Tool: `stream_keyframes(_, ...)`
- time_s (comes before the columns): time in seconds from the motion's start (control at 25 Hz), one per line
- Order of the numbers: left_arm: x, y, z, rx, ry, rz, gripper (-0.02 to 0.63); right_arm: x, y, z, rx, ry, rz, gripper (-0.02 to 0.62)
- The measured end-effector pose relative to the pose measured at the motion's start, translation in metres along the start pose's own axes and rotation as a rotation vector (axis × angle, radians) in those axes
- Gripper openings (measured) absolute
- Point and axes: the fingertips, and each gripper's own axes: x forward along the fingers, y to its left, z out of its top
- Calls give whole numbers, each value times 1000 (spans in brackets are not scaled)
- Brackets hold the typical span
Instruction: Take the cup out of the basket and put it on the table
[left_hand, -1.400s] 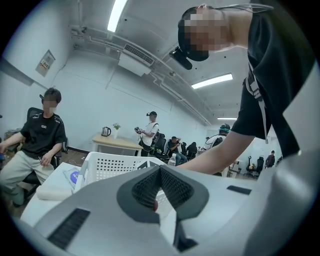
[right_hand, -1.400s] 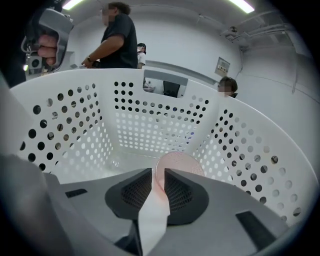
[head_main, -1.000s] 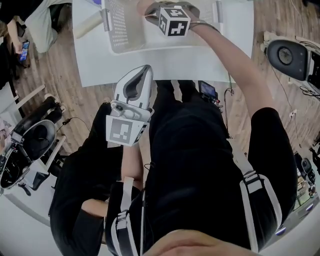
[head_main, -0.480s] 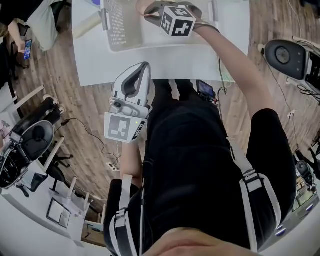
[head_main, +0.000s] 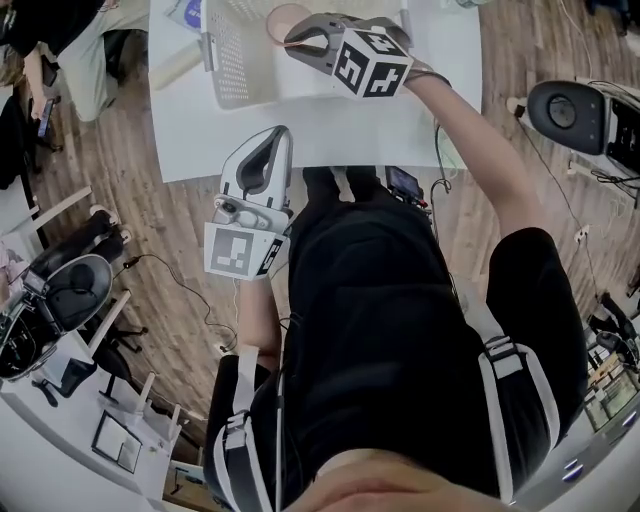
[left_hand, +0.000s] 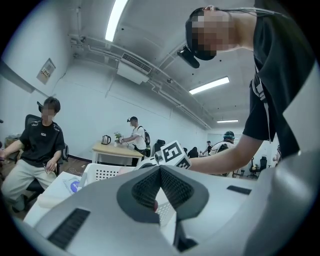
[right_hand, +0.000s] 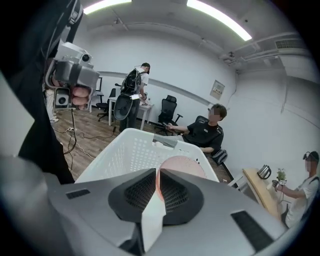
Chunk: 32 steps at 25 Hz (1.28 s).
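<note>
The right gripper (right_hand: 158, 181) is pinching the wall of a pale pink round cup (right_hand: 187, 167). Its dark ribbed fingers (right_hand: 137, 192) are pressing almost together with only the thin rim caught between them. The cup's open mouth is showing just beyond the fingertips and tilting towards the camera. Below and around those fingers a white perforated plastic basket (head_main: 235, 55) is sitting on the white counter (head_main: 400, 125), and the cup is hanging over the basket's open inside. Whether its base is clear of the basket walls cannot be told from these views. In the head view the person's bare right forearm is stretching across the counter to these fingers, with the marker cube facing up behind them. The left gripper (left_hand: 160, 172) is holding nothing. Its fingers (left_hand: 177, 187) are meeting at their tips, and only a narrow wedge of space is opening behind them. It is pointing roughly level towards the basket, and its fingertips are reaching just over the counter's near edge, well short of the basket. Far beyond the right fingers, past the basket's back rim, a seated person in a black shirt (right_hand: 205, 135) is sitting on an office chair.
</note>
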Motion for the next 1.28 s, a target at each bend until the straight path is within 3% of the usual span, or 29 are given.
stream_keyframes(0.24, 1, -3, 2, 2, -10, 11, 20, -48, 7, 30, 30, -78, -44, 40)
stream_keyframes(0.72, 15, -14, 10, 34, -14, -21, 20, -120, 33, 56, 45, -139, -129, 40)
stream_keyframes(1.28, 49, -52, 5, 39, 19, -94, 20, -186, 66, 41, 184, -197, -236, 38)
